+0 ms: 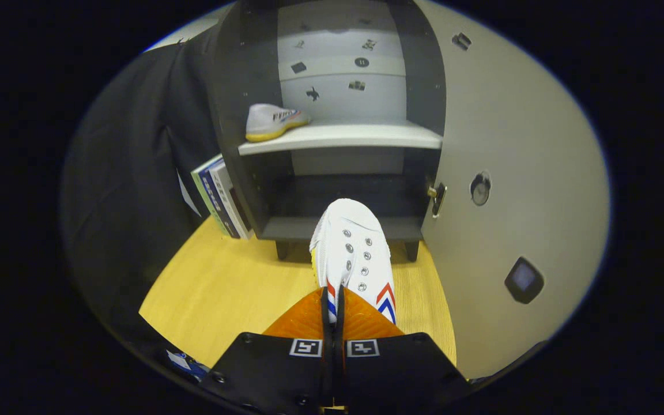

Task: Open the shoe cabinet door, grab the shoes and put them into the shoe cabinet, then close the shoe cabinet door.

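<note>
The gripper (pixel 332 300) pinches a white shoe (pixel 352 253) with red-blue chevrons by its collar, toe toward the open shoe cabinet (pixel 332 173). 1 matching shoe (pixel 274 122) sits on the shelf (pixel 340 138); the heel is hidden behind the orange fingers (pixel 303 320).

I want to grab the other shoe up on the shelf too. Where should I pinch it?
Probably the heel rim of the shoe on the shelf: its heel points out toward the open front and its toe points inward. Come straight in over the shelf edge. The gripper is busy now, shut on the shoe it carries.
</note>
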Action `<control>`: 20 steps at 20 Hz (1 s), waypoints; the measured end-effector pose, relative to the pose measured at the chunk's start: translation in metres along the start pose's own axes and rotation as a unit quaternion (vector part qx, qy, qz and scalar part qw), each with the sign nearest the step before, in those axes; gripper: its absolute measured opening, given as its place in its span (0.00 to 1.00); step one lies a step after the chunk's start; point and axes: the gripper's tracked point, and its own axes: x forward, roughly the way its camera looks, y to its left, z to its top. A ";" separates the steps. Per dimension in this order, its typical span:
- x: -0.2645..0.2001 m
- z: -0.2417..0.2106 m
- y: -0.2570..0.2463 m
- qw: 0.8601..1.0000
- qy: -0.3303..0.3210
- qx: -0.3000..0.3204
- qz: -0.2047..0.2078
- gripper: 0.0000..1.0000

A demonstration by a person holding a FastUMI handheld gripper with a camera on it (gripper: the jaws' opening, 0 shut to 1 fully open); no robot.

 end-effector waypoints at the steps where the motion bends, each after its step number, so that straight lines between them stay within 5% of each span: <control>1: -0.008 0.015 0.002 1.000 -0.016 0.003 0.004 0.02; 10: -0.010 0.166 0.004 0.989 -0.146 -0.018 -0.007 0.01; 20: 0.093 0.277 -0.021 0.985 -0.161 -0.047 -0.043 0.01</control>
